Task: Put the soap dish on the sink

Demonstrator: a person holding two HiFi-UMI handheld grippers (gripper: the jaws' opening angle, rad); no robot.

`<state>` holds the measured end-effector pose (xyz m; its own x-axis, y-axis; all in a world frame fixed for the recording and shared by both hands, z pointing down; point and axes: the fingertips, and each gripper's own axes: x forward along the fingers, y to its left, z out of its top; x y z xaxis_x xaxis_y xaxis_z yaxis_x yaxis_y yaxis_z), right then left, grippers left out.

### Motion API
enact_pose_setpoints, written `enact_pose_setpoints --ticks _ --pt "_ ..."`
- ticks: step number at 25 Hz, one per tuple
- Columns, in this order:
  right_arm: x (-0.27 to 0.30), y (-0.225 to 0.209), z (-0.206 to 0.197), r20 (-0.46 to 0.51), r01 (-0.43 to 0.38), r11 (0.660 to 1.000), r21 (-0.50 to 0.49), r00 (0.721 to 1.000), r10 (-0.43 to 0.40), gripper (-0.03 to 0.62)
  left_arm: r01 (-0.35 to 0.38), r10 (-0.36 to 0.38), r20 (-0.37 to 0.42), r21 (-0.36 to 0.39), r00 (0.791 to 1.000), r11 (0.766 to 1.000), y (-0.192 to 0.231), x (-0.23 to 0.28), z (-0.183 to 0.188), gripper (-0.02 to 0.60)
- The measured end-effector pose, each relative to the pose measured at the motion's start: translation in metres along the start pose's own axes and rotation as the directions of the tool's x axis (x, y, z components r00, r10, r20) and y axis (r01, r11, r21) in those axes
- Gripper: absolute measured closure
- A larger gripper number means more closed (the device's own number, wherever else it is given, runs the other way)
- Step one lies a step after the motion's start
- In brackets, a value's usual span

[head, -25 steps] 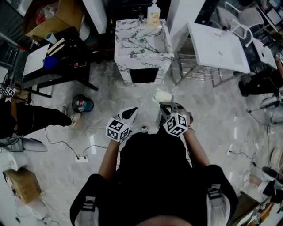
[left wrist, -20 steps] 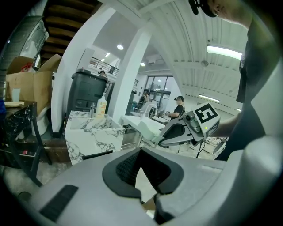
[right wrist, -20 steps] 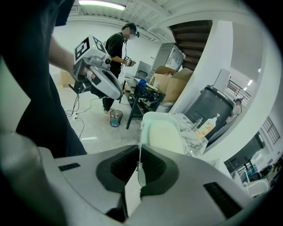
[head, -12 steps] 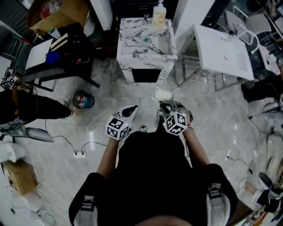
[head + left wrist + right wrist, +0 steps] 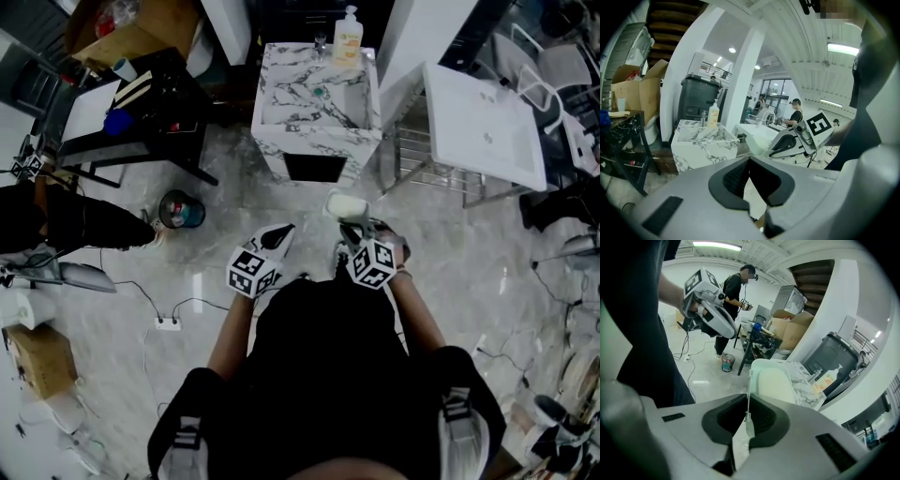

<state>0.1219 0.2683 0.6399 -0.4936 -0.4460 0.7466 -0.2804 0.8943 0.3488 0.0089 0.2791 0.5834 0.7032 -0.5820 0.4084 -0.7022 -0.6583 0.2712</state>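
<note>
Between the jaws of the right gripper [image 5: 749,417], pressed onto it, runs the thin rim of the pale soap dish [image 5: 773,380], held in the air; well ahead stands the marble sink [image 5: 314,103]; alongside, the left gripper [image 5: 750,161] has its jaws together, empty.

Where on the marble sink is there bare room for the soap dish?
On the white-and-grey marble sink, the left half looks bare, from the left edge to the small green object mid-top. The back edge is crowded: yellow pump bottle and small tap. The right claw holds the pale soap dish.
</note>
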Motion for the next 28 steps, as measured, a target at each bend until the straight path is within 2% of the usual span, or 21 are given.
enact_pose_setpoints --ticks 12,28 --pt "0.011 -0.039 -0.019 0.003 -0.068 0.996 -0.051 0.998 0.068 0.586 -0.072 0.073 0.024 -0.038 0.997 0.997 0.010 0.035 0.021 0.583" --pt "0.027 -0.077 -0.035 0.023 -0.148 0.981 -0.128 0.988 0.152 0.585 -0.173 0.175 0.025 -0.091 0.984 0.981 0.019 0.064 0.034 0.583"
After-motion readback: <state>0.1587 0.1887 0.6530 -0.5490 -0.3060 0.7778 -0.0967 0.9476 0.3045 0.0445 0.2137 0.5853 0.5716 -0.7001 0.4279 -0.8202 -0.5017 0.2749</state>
